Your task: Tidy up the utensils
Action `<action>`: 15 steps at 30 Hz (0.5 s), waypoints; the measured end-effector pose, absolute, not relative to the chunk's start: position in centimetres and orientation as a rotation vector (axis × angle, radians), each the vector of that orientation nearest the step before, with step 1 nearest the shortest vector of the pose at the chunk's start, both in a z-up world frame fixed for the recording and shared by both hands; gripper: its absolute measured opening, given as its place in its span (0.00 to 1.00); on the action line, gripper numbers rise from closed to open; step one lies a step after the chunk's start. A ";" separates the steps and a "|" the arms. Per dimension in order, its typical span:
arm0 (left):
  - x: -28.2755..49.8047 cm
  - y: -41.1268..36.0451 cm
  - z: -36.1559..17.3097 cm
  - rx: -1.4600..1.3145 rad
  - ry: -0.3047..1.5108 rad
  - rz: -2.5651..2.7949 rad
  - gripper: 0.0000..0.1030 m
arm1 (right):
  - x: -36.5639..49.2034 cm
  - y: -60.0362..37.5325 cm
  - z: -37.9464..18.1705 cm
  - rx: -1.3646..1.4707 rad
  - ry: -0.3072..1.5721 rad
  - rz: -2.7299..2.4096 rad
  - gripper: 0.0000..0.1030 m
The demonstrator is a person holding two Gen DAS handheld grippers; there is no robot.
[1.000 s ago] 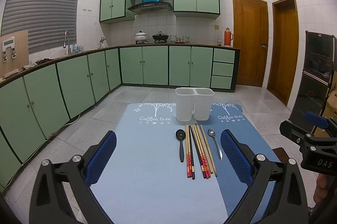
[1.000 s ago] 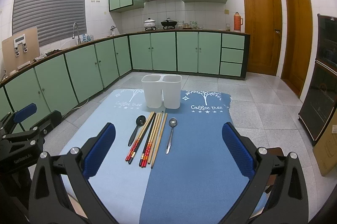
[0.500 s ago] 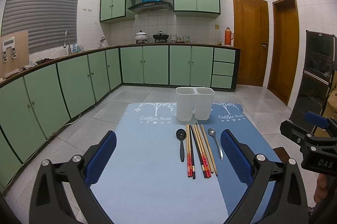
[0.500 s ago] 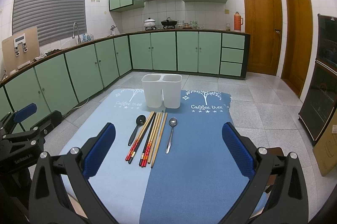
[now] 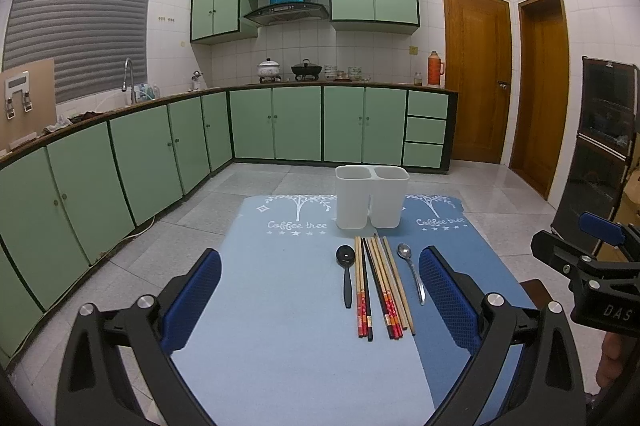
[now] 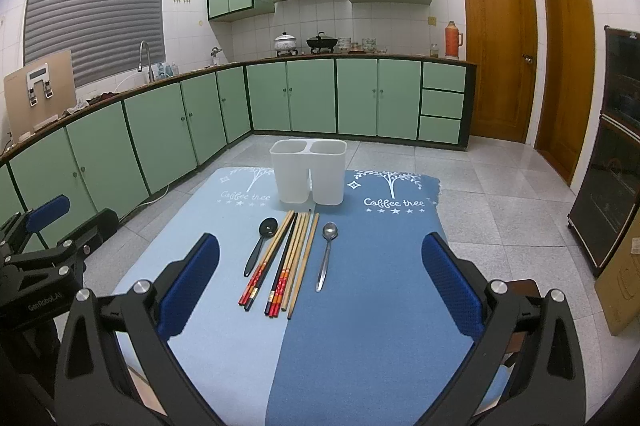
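Note:
A white two-compartment holder (image 5: 371,196) (image 6: 308,177) stands at the far end of a blue mat. In front of it lie a black spoon (image 5: 346,274) (image 6: 259,243), several chopsticks (image 5: 380,286) (image 6: 285,260) side by side, and a metal spoon (image 5: 412,270) (image 6: 326,252). My left gripper (image 5: 320,300) is open and empty, held above the mat short of the utensils. My right gripper (image 6: 320,288) is open and empty, also short of them. The right gripper shows at the right edge of the left wrist view (image 5: 588,266); the left gripper shows at the left edge of the right wrist view (image 6: 36,266).
The blue two-tone mat (image 5: 288,338) (image 6: 380,326) covers a table top. Green kitchen cabinets (image 5: 160,154) run along the left and back. Wooden doors (image 5: 476,74) and a dark cabinet (image 5: 600,154) stand to the right. A cardboard box (image 6: 620,286) sits on the floor at right.

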State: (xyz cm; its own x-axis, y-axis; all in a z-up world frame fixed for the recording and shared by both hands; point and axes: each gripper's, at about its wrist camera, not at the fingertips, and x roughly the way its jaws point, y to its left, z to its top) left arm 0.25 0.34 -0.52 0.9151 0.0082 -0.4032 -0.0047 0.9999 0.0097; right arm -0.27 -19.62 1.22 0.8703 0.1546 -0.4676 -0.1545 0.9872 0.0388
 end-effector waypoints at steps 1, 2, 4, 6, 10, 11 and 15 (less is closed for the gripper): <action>0.3 0.4 -0.5 0.008 0.415 0.007 0.94 | -0.2 -19.6 1.2 0.000 0.489 0.161 0.95; 0.3 0.3 -0.5 0.009 0.415 0.006 0.94 | -0.3 -19.6 1.2 0.000 0.489 0.161 0.95; 0.3 0.3 -0.5 0.009 0.415 0.006 0.94 | -0.2 -19.6 1.2 0.000 0.490 0.162 0.95; 0.3 0.3 -0.5 0.009 0.416 0.006 0.94 | -0.2 -19.6 1.2 0.000 0.490 0.161 0.95; 0.3 0.3 -0.5 0.009 0.416 0.007 0.94 | -0.2 -19.6 1.3 0.000 0.490 0.162 0.95; 0.3 0.4 -0.5 0.009 0.415 0.007 0.94 | -0.2 -19.6 1.3 0.000 0.490 0.161 0.95; 0.3 0.3 -0.5 0.010 0.416 0.006 0.94 | -0.2 -19.6 1.3 0.001 0.491 0.161 0.95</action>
